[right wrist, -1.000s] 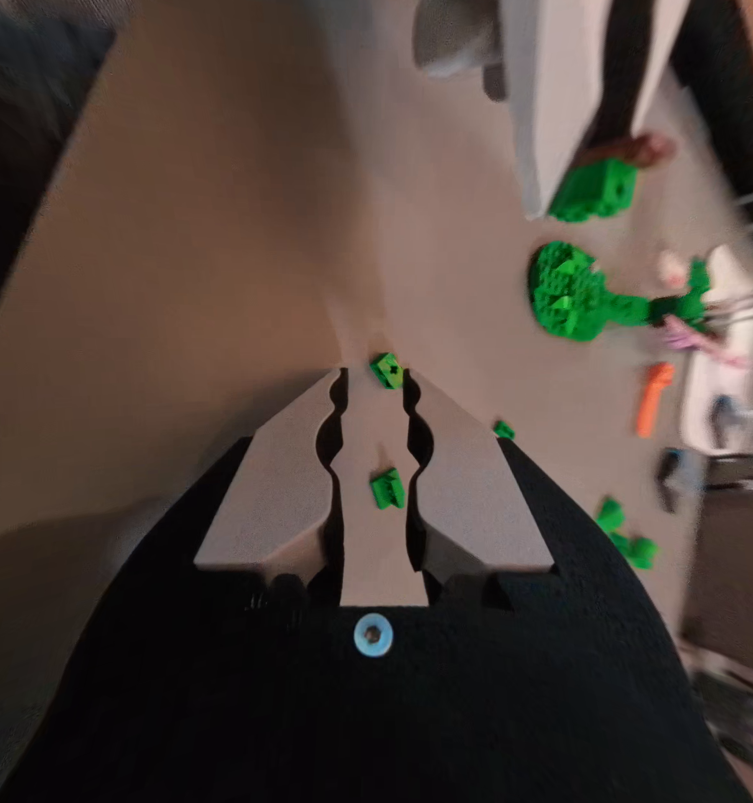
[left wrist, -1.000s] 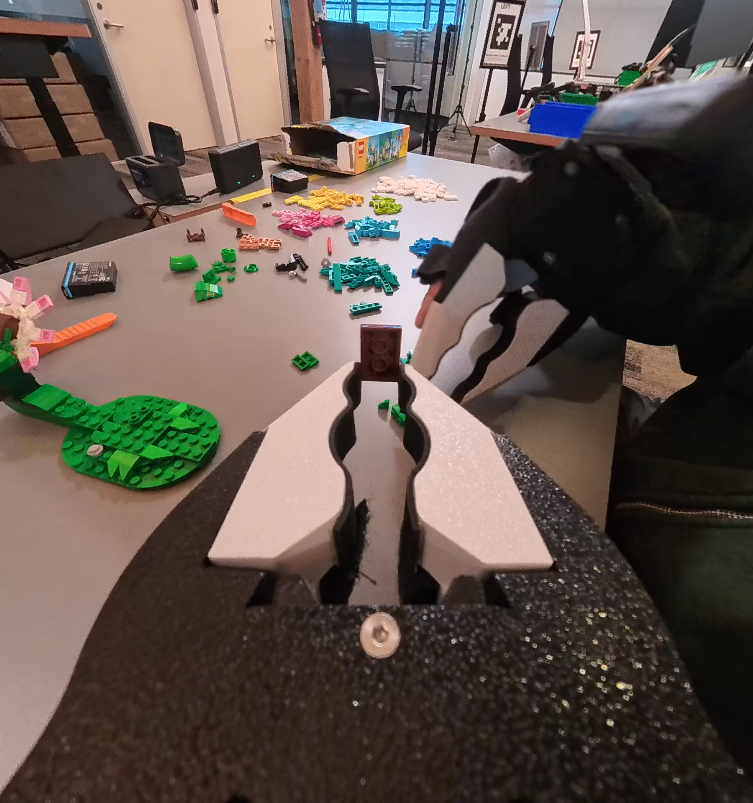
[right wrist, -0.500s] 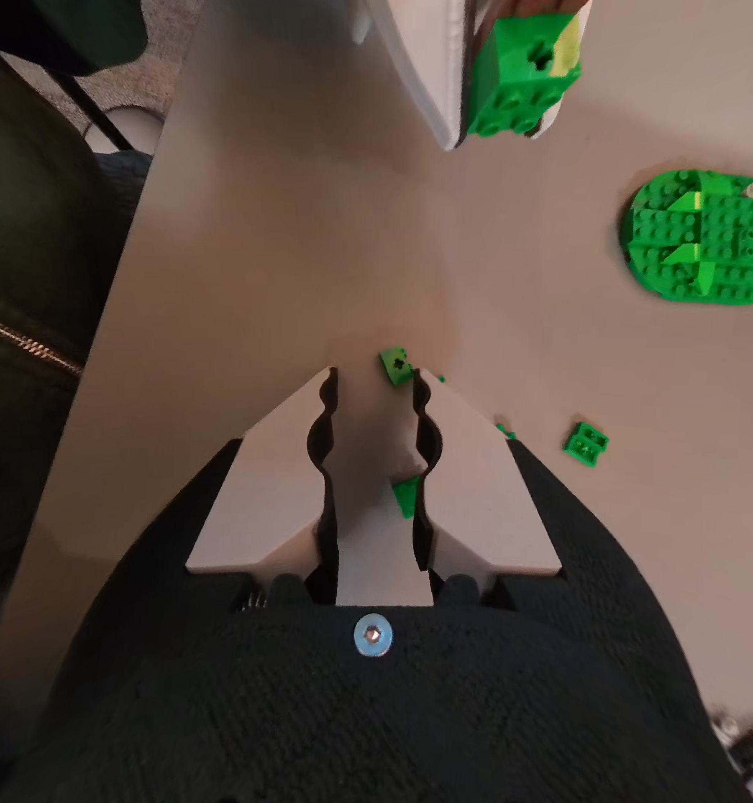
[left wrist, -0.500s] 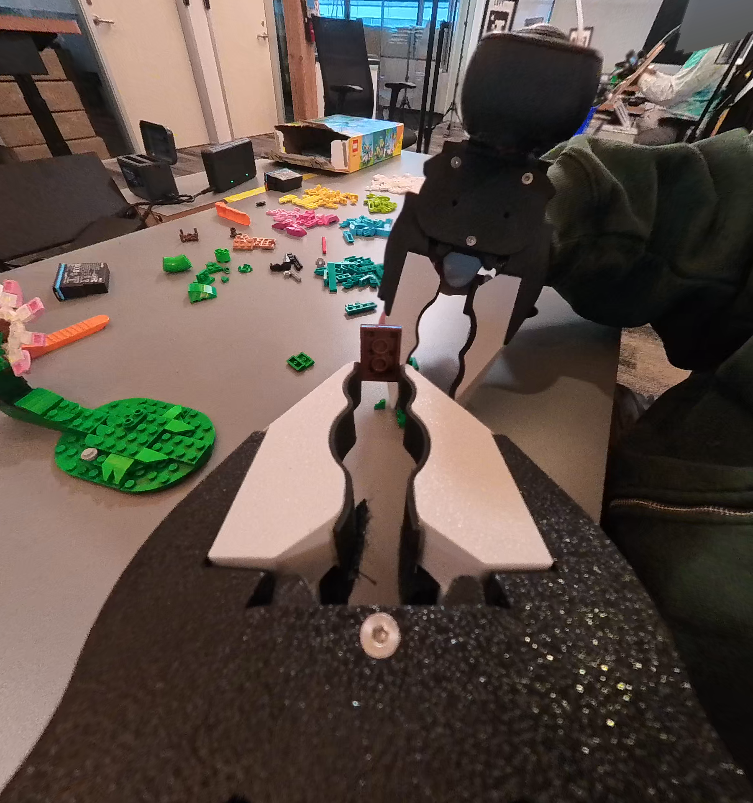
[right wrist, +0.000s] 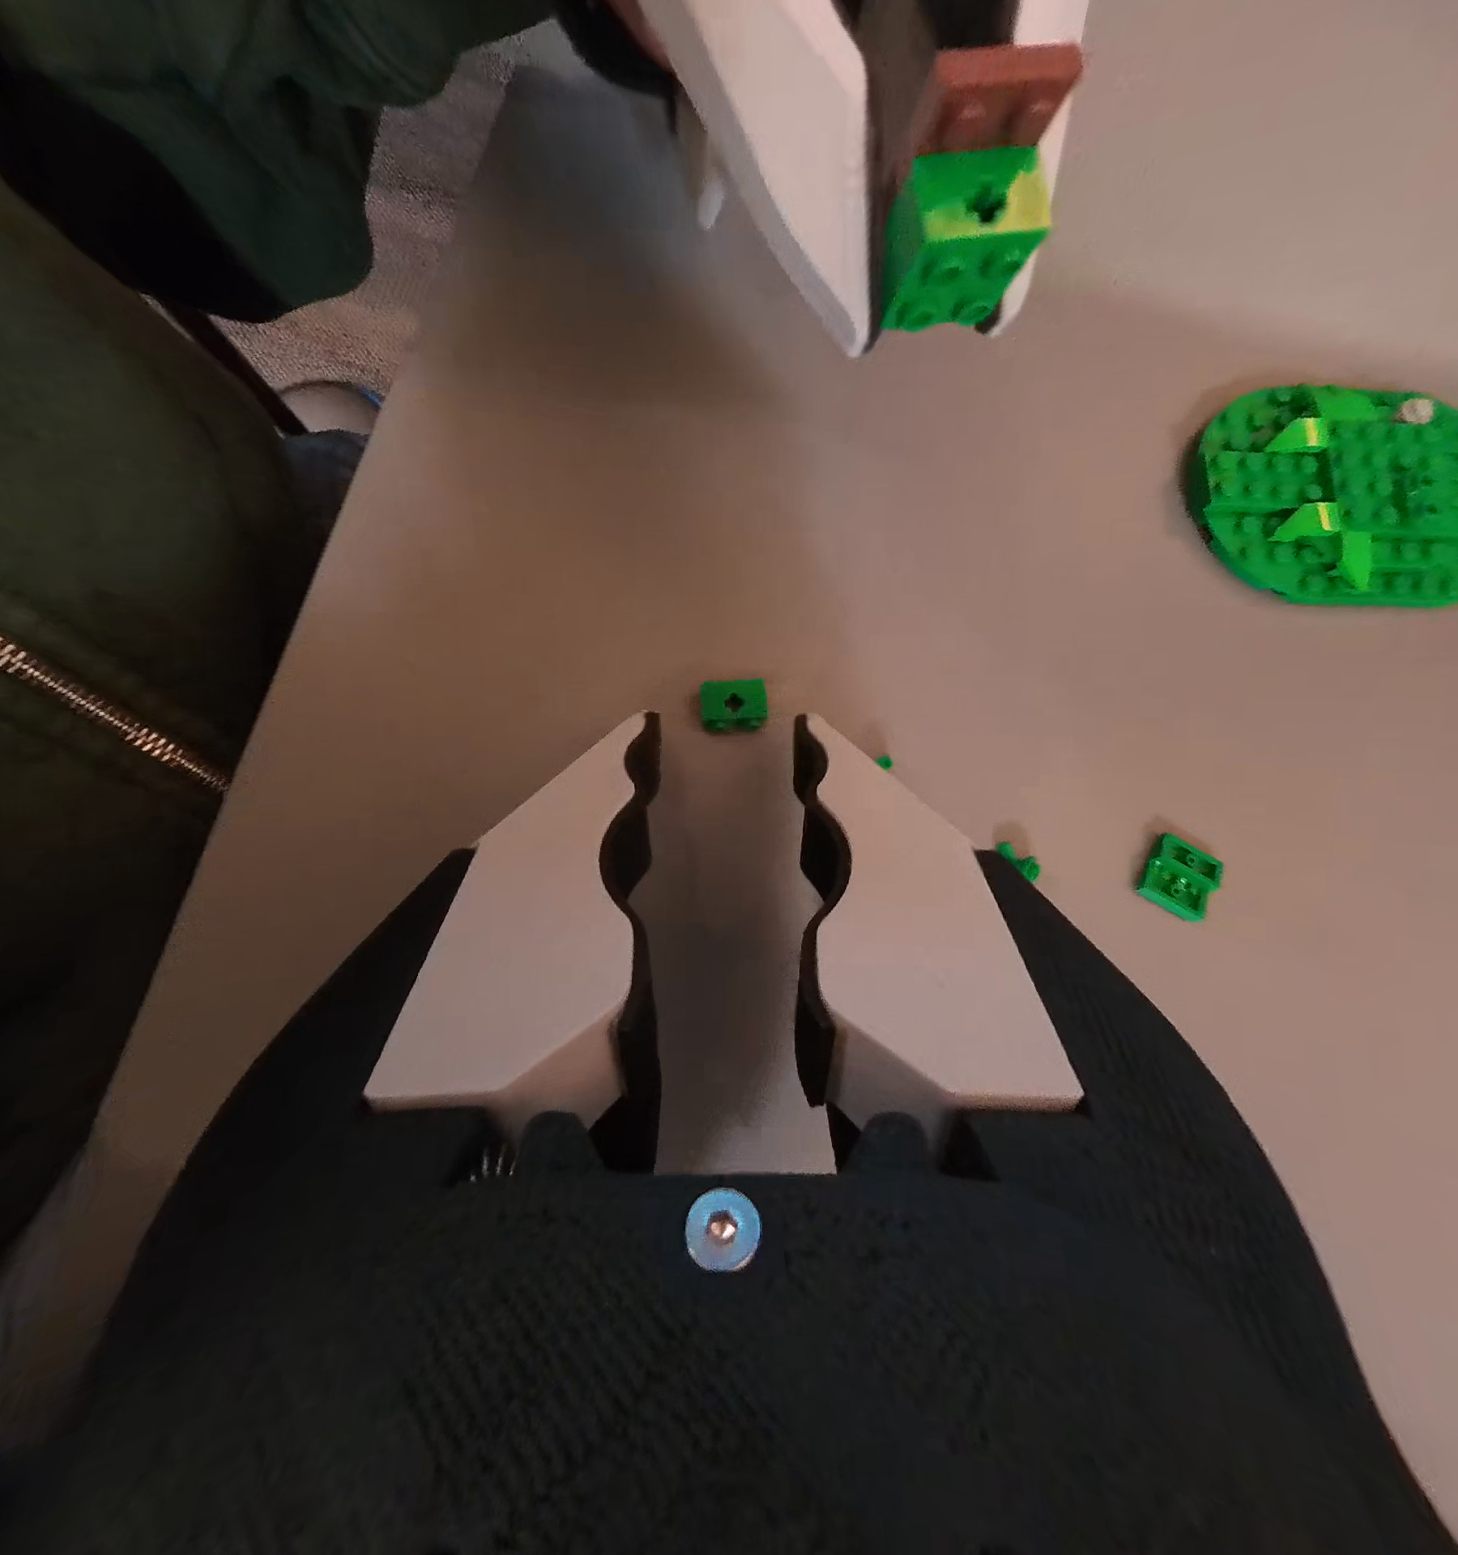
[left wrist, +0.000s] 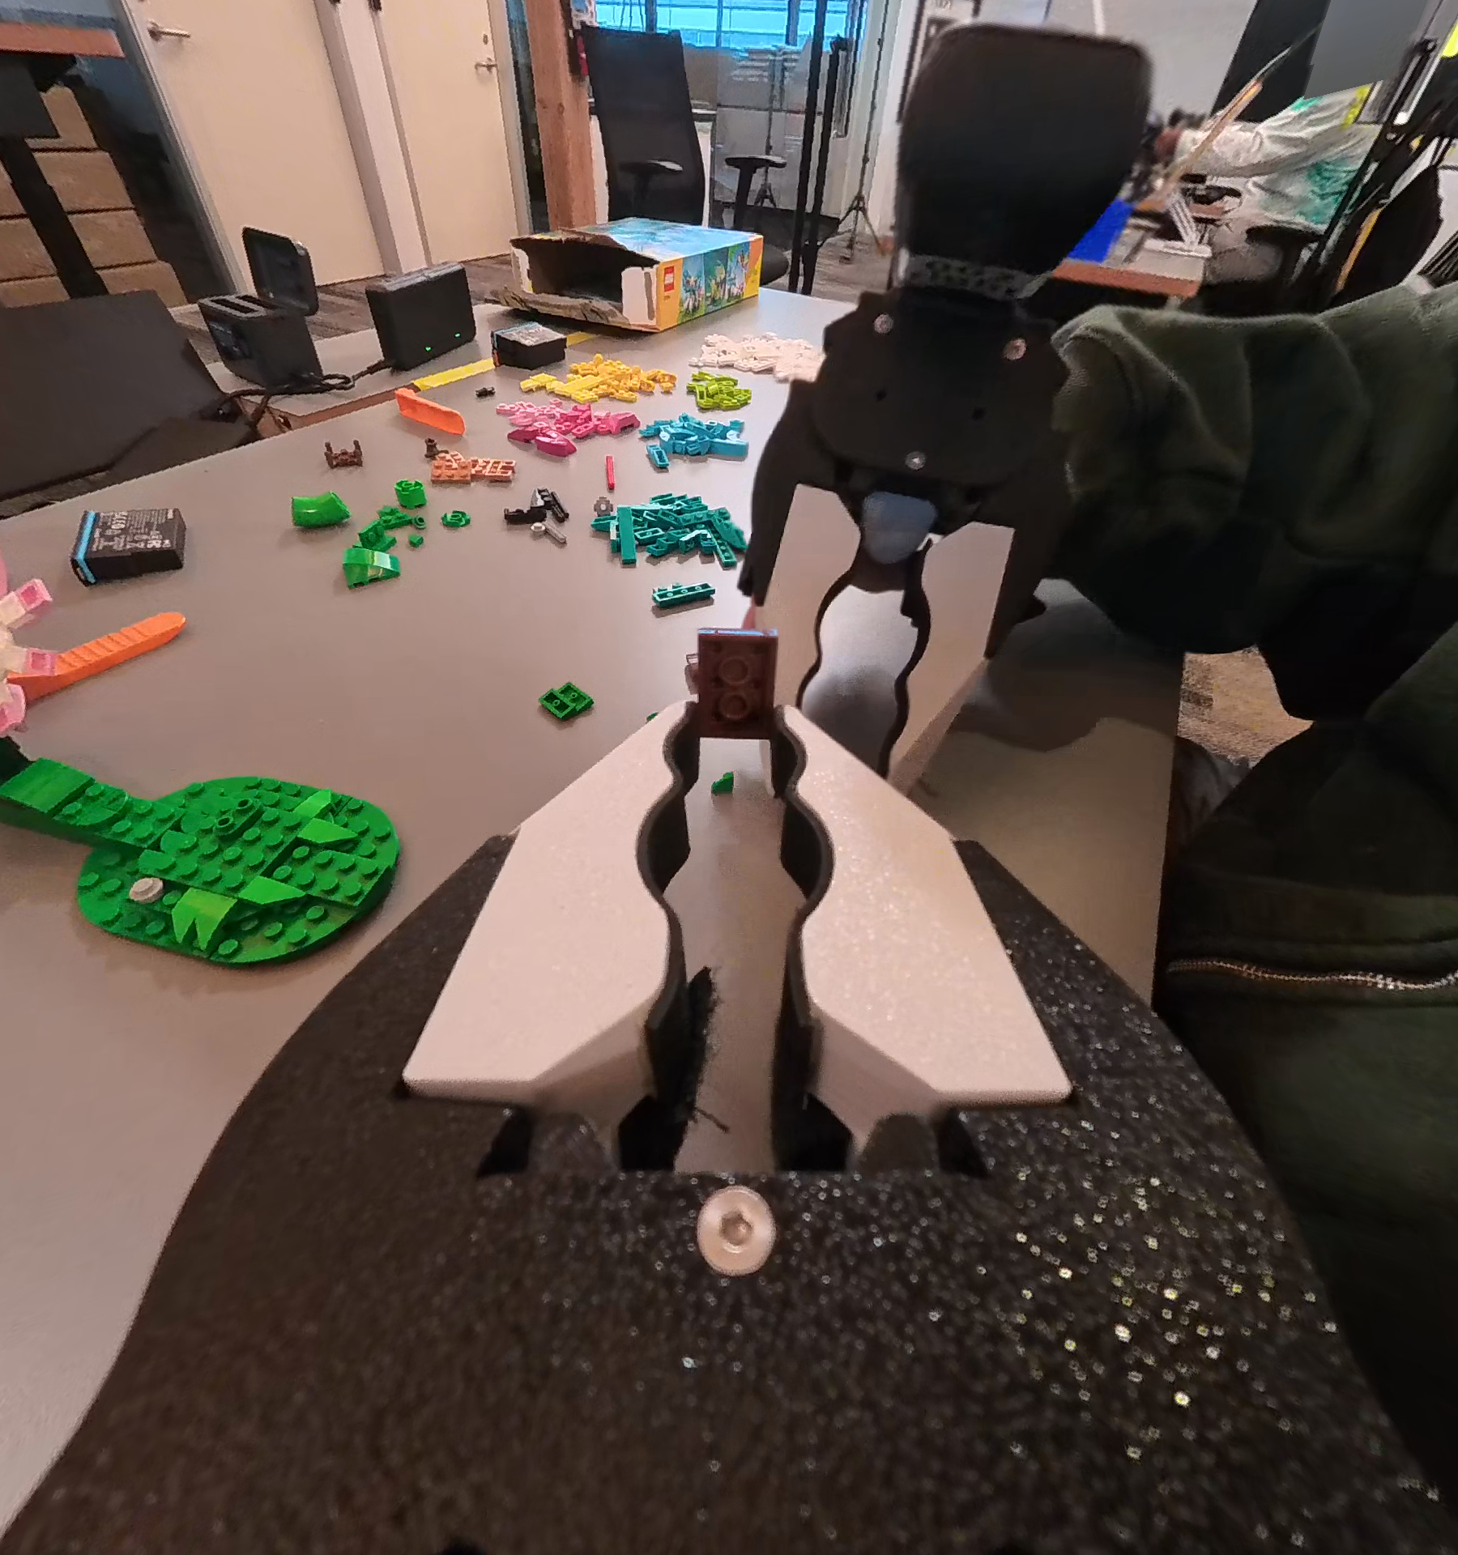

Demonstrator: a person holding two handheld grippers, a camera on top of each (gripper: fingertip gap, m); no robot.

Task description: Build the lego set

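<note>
I am holding a small brick stack in my left gripper (left wrist: 736, 732), up in the air above the counter (left wrist: 372, 690). Its jaws are squeezing the stack tight. A brown plate (left wrist: 736, 683) is standing up at the tips, long side pointing up, its two studs facing back at my camera. In the right wrist view, a green brick (right wrist: 965, 244) is stuck to that plate, with a cross-shaped hole in its side.

My right gripper (right wrist: 726, 724) is pointing down at the counter. Its jaws are apart, with nothing in them. Just past the tips a little green brick with a cross hole (right wrist: 734, 705) is lying on the counter, its long side running across the gap between my jaws and its hole facing up at the camera.

What could go wrong? I think this brick is tiny and close to the counter edge, so if I am closing off-centre, one jaw might push it and make it slide away or flip. My left jaws are gripping only the low end of the stack, so a bump might twist it loose.

From that little brick, the big green leaf pad (right wrist: 1348, 496) is lying well apart, and a small green plate (right wrist: 1178, 875) is sitting near.
</note>
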